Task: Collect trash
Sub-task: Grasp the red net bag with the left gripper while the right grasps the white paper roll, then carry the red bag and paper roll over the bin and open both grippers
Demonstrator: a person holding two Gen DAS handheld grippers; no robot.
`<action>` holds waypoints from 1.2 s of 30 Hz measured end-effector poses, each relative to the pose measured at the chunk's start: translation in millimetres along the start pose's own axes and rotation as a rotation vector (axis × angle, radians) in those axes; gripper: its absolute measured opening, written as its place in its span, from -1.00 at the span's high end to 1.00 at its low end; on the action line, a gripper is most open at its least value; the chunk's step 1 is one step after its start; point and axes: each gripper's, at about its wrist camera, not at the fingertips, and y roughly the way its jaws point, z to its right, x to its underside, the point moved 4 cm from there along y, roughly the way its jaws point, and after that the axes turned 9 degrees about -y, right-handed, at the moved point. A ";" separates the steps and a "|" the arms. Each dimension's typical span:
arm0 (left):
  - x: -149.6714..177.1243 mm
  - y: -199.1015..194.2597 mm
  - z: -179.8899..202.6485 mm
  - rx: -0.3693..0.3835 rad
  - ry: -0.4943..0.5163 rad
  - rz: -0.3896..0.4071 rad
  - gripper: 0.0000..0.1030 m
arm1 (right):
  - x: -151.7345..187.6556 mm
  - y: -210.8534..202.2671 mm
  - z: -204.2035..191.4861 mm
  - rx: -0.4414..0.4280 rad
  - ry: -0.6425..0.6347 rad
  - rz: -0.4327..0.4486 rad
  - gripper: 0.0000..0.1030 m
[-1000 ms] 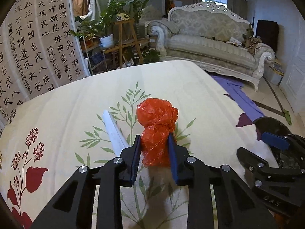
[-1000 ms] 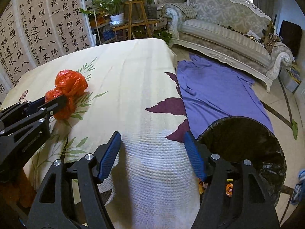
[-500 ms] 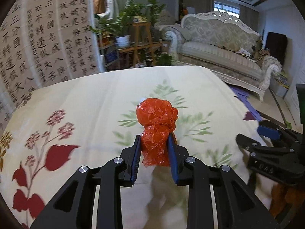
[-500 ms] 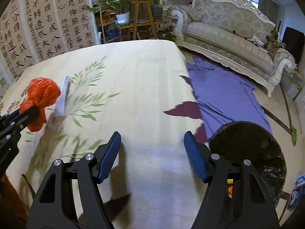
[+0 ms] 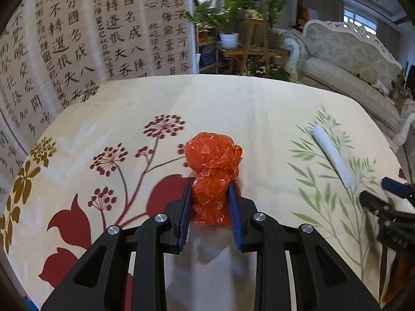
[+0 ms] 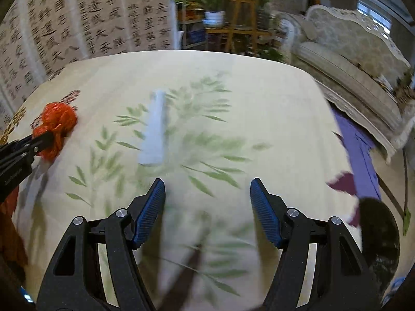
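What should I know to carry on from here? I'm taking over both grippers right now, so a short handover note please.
Left gripper: shut on the crumpled red plastic bag, carried above the floral tablecloth.
Right gripper: open, empty, over the leaf print.
White paper roll: lying loose on the cloth, ahead and slightly left of the right gripper.
Black-lined trash bin: on the floor past the table's right edge.
Done: red bag picked up.
Left: drop the bag in the bin, then probably collect the white roll too.
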 end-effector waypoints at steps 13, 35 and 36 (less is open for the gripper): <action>-3.8 3.1 -11.3 0.041 -0.049 -0.006 0.46 | -62.9 41.1 -33.6 -0.030 -0.052 0.003 0.04; 19.7 -16.0 21.6 0.130 0.007 -0.025 0.46 | -11.0 1.1 -26.2 -0.034 -0.026 0.019 0.67; 22.7 -18.2 25.8 0.141 0.015 -0.026 0.46 | -5.7 -2.7 -24.6 -0.032 -0.023 0.019 0.67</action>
